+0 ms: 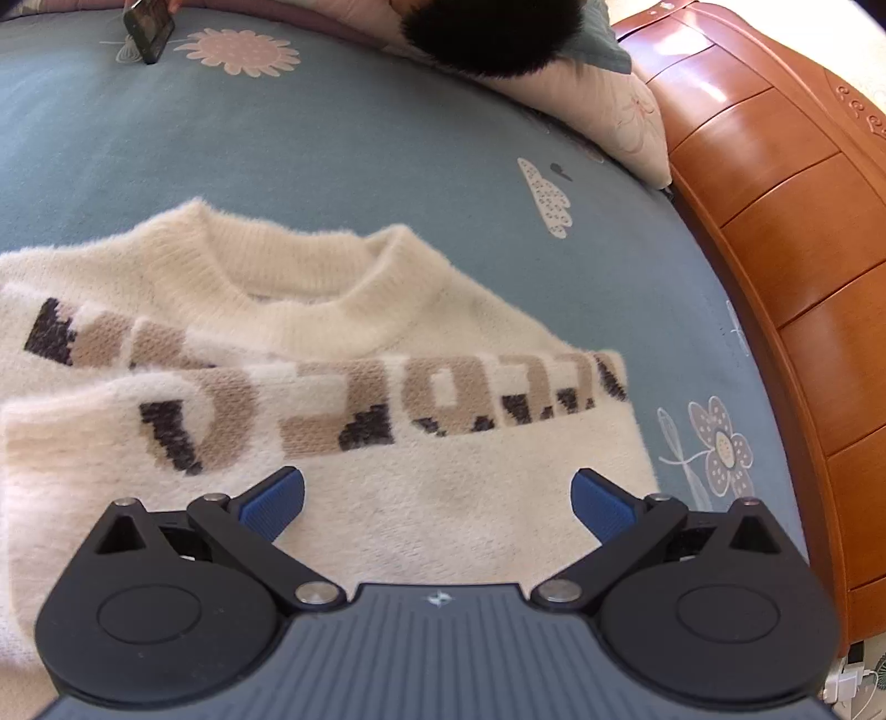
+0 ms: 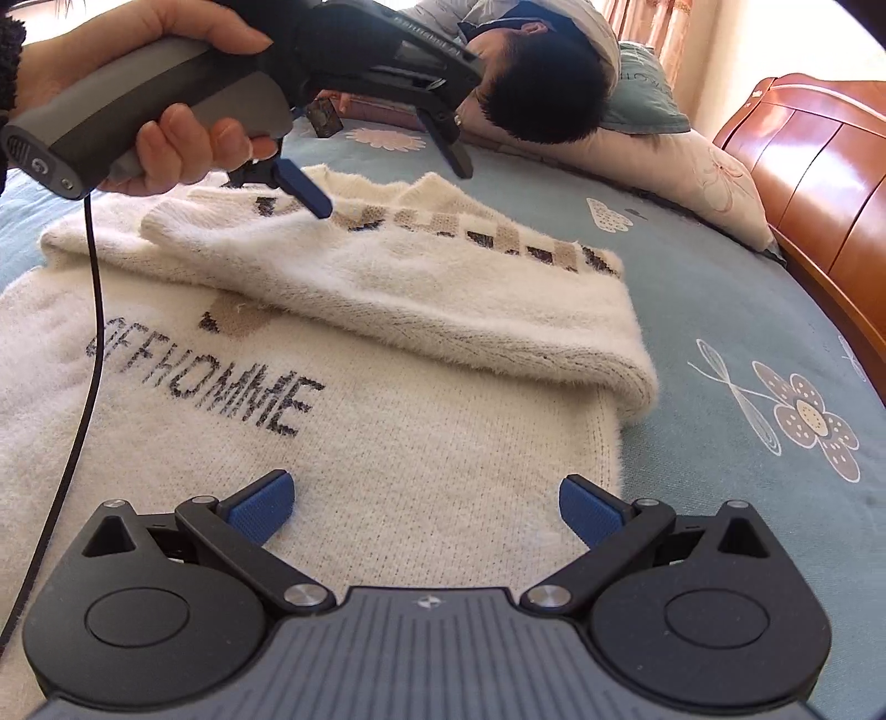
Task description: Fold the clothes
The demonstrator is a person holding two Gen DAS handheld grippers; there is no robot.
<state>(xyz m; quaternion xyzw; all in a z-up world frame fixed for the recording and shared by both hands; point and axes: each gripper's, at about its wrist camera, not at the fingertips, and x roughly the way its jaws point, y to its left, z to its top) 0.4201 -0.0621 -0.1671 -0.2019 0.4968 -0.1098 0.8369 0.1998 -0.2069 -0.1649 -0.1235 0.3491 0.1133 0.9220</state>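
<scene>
A fuzzy cream sweater (image 1: 387, 487) with brown and black lettering lies face up on the bed, its collar (image 1: 310, 277) toward the pillows. One sleeve (image 2: 421, 288) is folded across the chest. My left gripper (image 1: 437, 495) hovers open over the folded sleeve, nothing between its blue pads. In the right wrist view the left gripper (image 2: 387, 183) is held by a hand (image 2: 183, 144) above the sweater's upper part. My right gripper (image 2: 425, 501) stands open over the sweater's lower body (image 2: 387, 443), near its right edge, holding nothing.
The blue floral bedsheet (image 2: 747, 310) extends to the right. A person lies with the head (image 2: 542, 88) on pillows (image 2: 692, 166) at the far end. A wooden headboard (image 1: 786, 221) borders the right. A phone (image 1: 148, 27) stands on the sheet. A black cable (image 2: 91, 354) hangs over the sweater.
</scene>
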